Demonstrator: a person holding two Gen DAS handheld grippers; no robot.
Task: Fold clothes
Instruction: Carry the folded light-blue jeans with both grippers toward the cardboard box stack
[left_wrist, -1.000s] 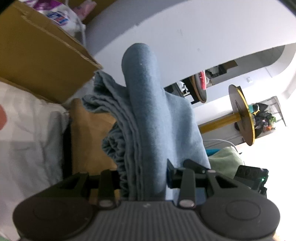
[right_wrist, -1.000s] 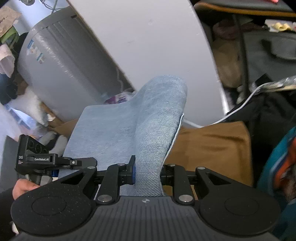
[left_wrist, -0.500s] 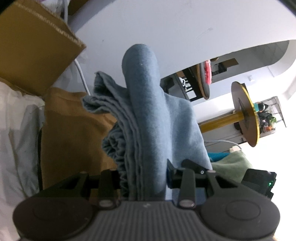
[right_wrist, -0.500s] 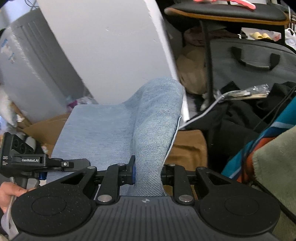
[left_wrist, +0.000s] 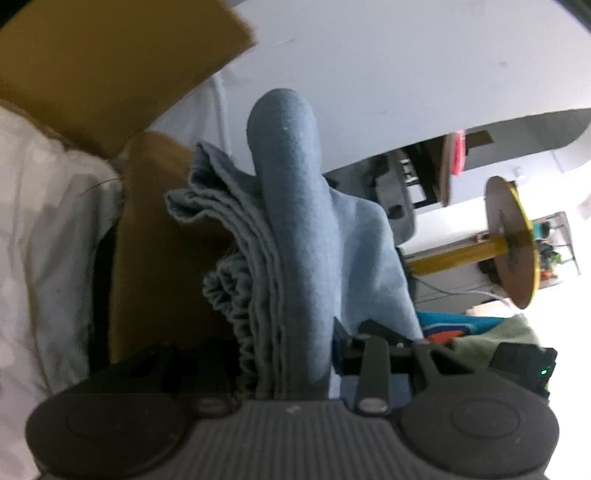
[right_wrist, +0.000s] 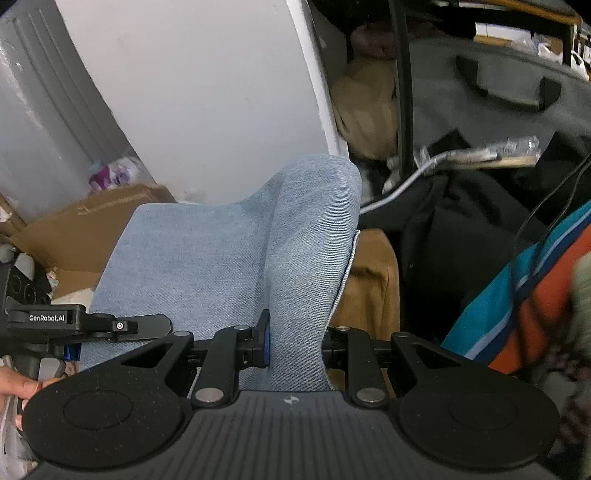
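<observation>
the blue garment (left_wrist: 295, 236) is held aloft, bunched in the left gripper (left_wrist: 291, 369) and clamped in the right gripper (right_wrist: 295, 343). it is judged soft, light, limp; edges are best gripped.

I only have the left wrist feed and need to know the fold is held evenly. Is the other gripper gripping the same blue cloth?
Observer: Yes, the right gripper is shut on the blue garment, a fold bulging up between its fingers.
Operator: What lies right of that fold?
Observer: A brown cloth, then dark clothing.
Operator: Is my own gripper visible there?
Observer: Yes, the left gripper shows at the far left, with a hand below it.
</observation>
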